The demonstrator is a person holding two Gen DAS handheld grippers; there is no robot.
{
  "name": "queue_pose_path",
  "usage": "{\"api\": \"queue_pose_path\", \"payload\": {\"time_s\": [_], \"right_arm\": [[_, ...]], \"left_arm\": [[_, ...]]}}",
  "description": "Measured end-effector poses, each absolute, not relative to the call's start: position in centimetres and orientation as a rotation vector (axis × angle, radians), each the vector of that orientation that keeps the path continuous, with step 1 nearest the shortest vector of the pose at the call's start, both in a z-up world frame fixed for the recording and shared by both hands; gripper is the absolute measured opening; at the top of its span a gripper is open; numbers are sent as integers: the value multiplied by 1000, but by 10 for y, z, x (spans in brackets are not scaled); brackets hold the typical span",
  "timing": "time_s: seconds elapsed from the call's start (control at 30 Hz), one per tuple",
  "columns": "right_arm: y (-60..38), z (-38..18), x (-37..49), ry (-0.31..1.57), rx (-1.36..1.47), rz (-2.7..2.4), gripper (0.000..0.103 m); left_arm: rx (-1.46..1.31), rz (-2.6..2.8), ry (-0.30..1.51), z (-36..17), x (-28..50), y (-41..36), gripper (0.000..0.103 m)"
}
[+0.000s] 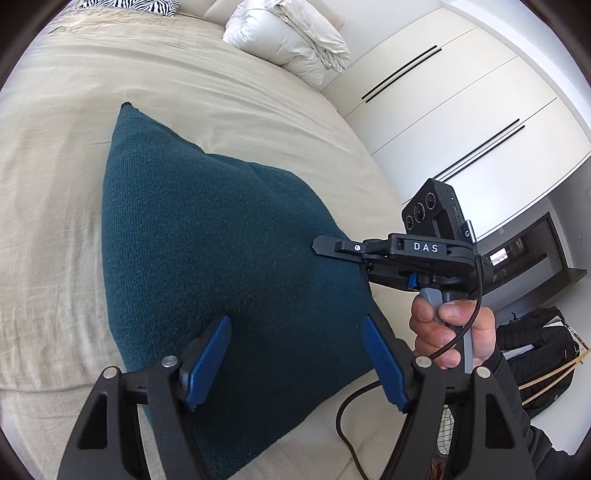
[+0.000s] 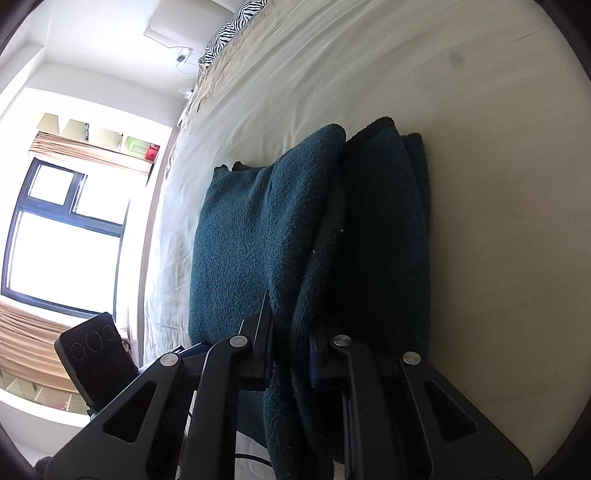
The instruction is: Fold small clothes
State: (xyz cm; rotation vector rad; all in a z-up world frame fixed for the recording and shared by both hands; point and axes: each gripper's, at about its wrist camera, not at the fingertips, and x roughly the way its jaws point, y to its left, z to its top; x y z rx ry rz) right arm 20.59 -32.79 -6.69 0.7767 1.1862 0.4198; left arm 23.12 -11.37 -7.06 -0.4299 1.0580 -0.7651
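A dark teal knitted garment (image 1: 207,236) lies folded on the beige bed sheet (image 1: 55,177). My left gripper (image 1: 295,350) is open with blue pads, hovering just above the garment's near part, holding nothing. My right gripper (image 1: 321,248) is seen from the side at the garment's right edge, held in a hand. In the right wrist view the right gripper (image 2: 291,354) is shut on a thick folded edge of the teal garment (image 2: 258,229), whose layers stand up between the jaws.
A white duvet bundle (image 1: 291,40) and a zebra-print pillow (image 1: 129,5) lie at the bed's far end. White wardrobe doors (image 1: 461,110) stand to the right. A dark jacket (image 1: 535,350) lies on the floor beside the bed. A window (image 2: 62,236) is on the other side.
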Motion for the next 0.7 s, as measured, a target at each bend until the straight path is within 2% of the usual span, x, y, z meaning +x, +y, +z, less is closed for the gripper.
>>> {"api": "queue_pose_path", "payload": {"time_s": [0.2, 0.33, 0.47, 0.57, 0.7], "right_arm": [[-357, -72, 192, 1168, 817, 379, 12], [-378, -98, 189, 1215, 863, 388, 12], [-392, -107, 182, 1176, 958, 414, 14], [-399, -98, 172, 1173, 962, 388, 15], [-414, -55, 151, 1102, 853, 280, 18]], "left_arm": [[-406, -777, 1069, -75, 233, -129, 75], [-384, -765, 1095, -85, 236, -137, 75], [-358, -771, 1102, -96, 239, -141, 75], [-365, -772, 1100, -95, 239, -138, 72], [-366, -763, 1047, -79, 230, -120, 71]]}}
